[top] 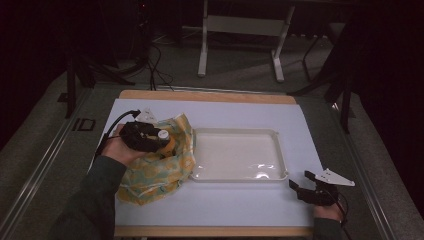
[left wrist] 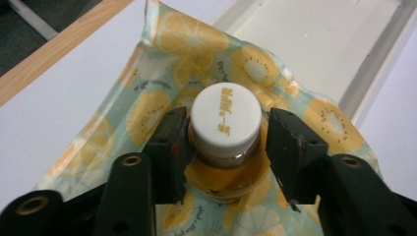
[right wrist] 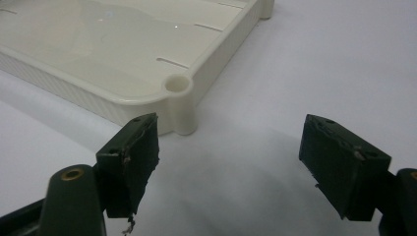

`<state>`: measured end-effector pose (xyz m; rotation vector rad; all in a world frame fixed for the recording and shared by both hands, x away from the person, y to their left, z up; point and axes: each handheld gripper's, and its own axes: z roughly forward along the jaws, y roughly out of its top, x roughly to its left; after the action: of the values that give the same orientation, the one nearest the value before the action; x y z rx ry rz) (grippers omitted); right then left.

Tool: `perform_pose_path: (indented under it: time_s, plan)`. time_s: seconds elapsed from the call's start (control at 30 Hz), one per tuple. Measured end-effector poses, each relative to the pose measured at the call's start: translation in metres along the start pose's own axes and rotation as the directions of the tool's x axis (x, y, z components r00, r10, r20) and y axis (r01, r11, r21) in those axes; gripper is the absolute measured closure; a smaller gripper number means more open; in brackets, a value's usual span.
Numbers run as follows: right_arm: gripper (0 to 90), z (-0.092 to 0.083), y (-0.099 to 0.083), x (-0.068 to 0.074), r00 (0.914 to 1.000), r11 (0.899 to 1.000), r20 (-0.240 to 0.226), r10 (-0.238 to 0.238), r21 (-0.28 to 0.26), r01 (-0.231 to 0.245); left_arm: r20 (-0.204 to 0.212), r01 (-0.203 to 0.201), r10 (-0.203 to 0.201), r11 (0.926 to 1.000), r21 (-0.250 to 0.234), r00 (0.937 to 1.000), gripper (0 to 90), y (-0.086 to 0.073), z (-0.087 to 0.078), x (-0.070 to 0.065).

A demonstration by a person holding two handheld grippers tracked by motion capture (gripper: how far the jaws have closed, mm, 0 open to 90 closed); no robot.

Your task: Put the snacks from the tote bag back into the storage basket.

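Note:
A small bottle [left wrist: 225, 129] with a white cap and amber contents stands upright on a crumpled cloth [left wrist: 147, 115] printed with lemon slices. My left gripper [left wrist: 223, 145] straddles the bottle's neck. Its left pad lies against the bottle, while a slim gap shows at the right pad, so it is open. From the high view the bottle's cap [top: 163, 134] sits at the left gripper [top: 165, 140], over the cloth [top: 155, 175] left of the cream tray [top: 235, 179]. My right gripper [top: 301, 180] rests open at the table's front right, nothing between its fingers.
The cream tray's rim [left wrist: 373, 64] lies just beyond the cloth, and its near corner post [right wrist: 178, 84] stands ahead of the right gripper [right wrist: 228, 147]. A white sheet [top: 225, 205] covers the wooden table. A table frame [top: 240, 25] stands on the floor behind.

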<state>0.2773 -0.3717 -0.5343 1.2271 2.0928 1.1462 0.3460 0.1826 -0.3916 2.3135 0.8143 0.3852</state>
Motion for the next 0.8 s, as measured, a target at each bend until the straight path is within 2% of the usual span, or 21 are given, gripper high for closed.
perform_pose_path:
  time_s: [0.07, 0.13, 0.23, 0.5, 0.8]
  plan:
    - [22.4, 0.000, 0.000, 0.000, 1.0000, 1.000, -0.001, 0.000, 0.000, 0.000, -0.002, 0.001, -0.001, 1.0000, 0.005, 1.0000, 55.2, 0.000, 0.001, 0.001]
    - [22.4, 0.000, 0.000, 0.000, 1.0000, 1.000, -0.002, 0.001, 0.000, -0.001, -0.002, 0.021, -0.021, 0.9998, -0.004, 0.9998, 57.0, 0.000, 0.000, 0.001]
    - [22.4, 0.000, 0.000, 0.000, 1.0000, 1.000, -0.001, 0.000, 0.000, 0.000, -0.014, 0.016, -0.016, 0.9999, 0.000, 0.9998, 58.0, 0.001, 0.000, -0.001]
    - [22.4, 0.000, 0.000, 0.000, 1.0000, 1.000, 0.000, 0.000, 0.001, 0.000, -0.077, 0.015, -0.014, 0.9997, 0.019, 0.9970, 58.3, 0.004, -0.001, -0.009]
    - [22.4, 0.000, 0.000, 0.000, 1.0000, 1.000, 0.000, -0.001, 0.002, 0.001, -0.114, 0.039, -0.034, 0.9981, 0.048, 0.9929, 58.6, 0.009, 0.000, -0.014]
